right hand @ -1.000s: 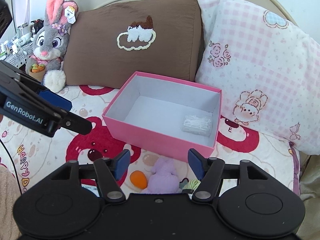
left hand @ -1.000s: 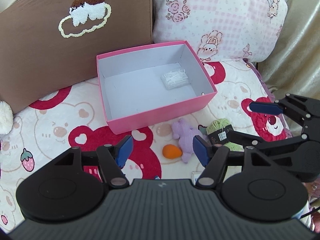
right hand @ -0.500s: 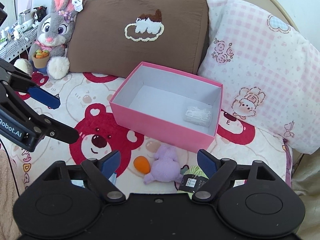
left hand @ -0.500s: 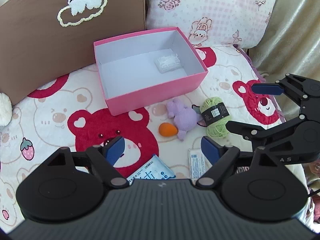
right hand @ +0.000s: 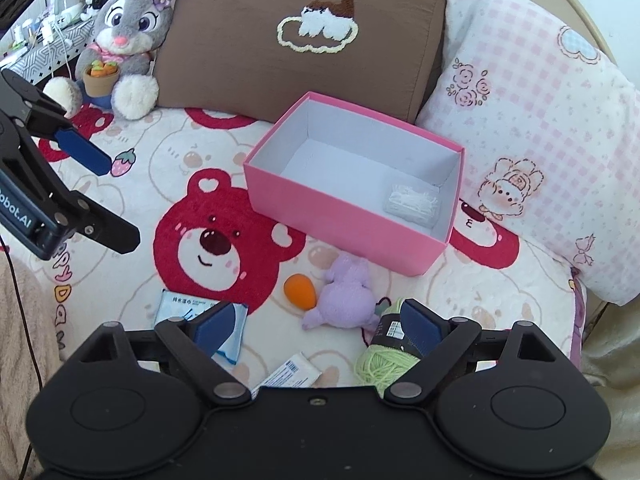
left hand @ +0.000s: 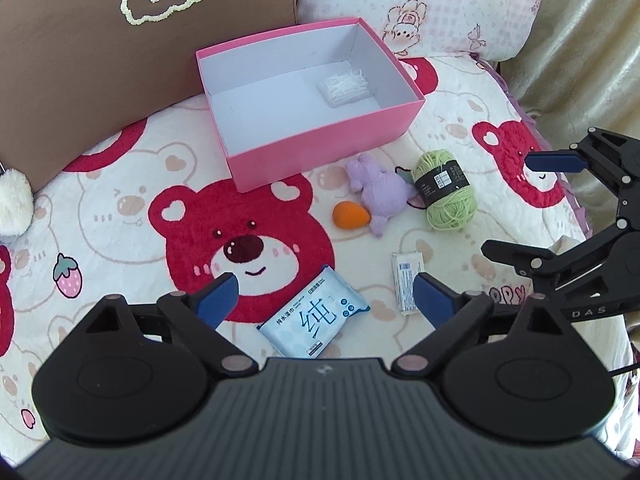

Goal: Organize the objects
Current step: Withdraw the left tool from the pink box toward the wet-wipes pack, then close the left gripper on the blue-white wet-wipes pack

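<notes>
Just now both claws have been spreading their jaws, and nothing sits between either pair. The left claw [left hand: 326, 294] hangs wide apart over the wet-wipes pack [left hand: 314, 320] on the bear-print bed cover [left hand: 120, 208]; the right claw [right hand: 316, 322] stands equally wide above the green yarn ball [right hand: 380, 364]. Beyond them the pink box [left hand: 320, 148] rests against the brown pillow [right hand: 300, 40] and holds only a clear packet of white bits [left hand: 347, 87] in its far right corner. Just in front of the box lie a purple plush toy [left hand: 380, 196] touching an orange egg-shaped sponge [left hand: 350, 215], with a small white sachet [left hand: 408, 280] nearer the camera.
</notes>
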The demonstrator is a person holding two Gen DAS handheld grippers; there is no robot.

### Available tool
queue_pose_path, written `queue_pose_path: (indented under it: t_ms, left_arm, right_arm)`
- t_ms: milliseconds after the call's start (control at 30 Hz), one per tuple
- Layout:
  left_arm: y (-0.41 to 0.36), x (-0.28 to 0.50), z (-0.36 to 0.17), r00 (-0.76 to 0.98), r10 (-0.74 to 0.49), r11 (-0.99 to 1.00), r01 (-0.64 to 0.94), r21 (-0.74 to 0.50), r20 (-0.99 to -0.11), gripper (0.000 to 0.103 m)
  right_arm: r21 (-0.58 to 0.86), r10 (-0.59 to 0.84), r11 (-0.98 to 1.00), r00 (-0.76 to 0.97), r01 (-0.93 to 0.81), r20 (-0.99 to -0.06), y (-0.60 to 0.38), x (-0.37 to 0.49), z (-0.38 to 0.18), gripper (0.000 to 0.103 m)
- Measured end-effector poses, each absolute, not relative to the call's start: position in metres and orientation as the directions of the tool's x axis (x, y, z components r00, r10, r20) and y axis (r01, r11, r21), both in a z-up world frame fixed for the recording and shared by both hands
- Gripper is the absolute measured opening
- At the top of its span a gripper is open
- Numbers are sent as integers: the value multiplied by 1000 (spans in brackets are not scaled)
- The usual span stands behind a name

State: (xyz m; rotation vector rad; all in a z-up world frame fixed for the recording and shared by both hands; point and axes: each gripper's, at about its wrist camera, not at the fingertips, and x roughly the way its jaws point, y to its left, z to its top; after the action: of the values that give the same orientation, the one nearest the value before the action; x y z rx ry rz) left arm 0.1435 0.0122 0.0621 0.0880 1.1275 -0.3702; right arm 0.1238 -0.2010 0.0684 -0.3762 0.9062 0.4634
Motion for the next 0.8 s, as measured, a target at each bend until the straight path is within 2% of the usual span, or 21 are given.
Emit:
queue_pose_path:
  t_ms: [300, 567, 800]
  left_arm:
    - [14, 134, 36, 254, -298, 915, 350, -200, -920, 97]
    - [29, 128, 12, 213, -287, 925, 314, -213, -934, 97]
    - [29, 126, -13, 243, -281, 926, 323, -195, -928, 97]
  right_arm:
    - [-81, 246, 797, 445, -598, -861, -188, 105, 53, 92]
    - [-57, 264, 772, 400, -633, -878, -174, 90, 36, 92]
    - [39, 382, 746, 379, -664, -843, -172, 83, 9, 92]
